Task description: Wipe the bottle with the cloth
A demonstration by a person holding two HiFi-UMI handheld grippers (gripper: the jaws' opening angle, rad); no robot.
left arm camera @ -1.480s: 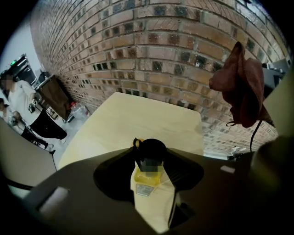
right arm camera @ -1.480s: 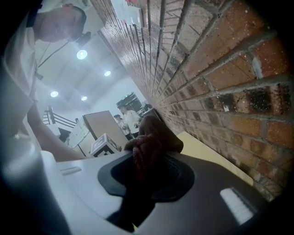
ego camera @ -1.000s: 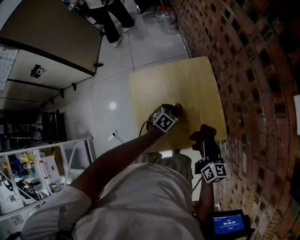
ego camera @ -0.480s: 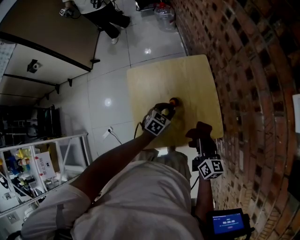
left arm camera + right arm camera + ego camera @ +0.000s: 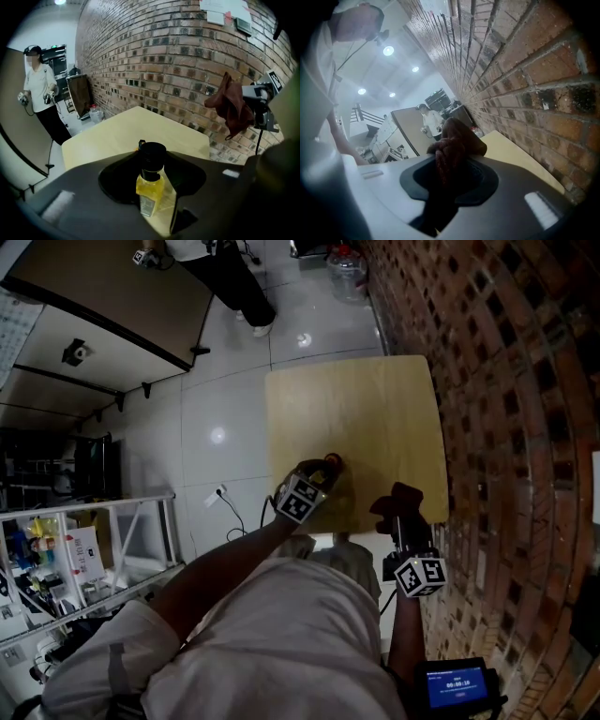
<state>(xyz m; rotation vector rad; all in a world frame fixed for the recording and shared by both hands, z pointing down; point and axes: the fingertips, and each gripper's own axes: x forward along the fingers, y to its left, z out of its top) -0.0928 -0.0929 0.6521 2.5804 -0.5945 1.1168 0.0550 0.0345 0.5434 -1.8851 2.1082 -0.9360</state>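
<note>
Left gripper (image 5: 322, 472): jaws narrow, clamped on a clear bottle of yellow liquid with a black cap (image 5: 151, 180).
Bottle place: roughly upright, over the near part of the pale wooden desk (image 5: 375, 409).
Cloth: dark reddish-brown cloth (image 5: 452, 150), bunched, apart from the bottle.
Right gripper (image 5: 405, 521): closed on the cloth, at the desk's near right corner.
Wall: red brick wall (image 5: 506, 381), beside the desk.

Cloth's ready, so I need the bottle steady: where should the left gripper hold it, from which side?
Probably low on the body of the bottle, from the person's side, as the left gripper has it now: the jaws are shut there, leaving the black cap and yellow shoulder clear for the cloth in the right gripper.
</note>
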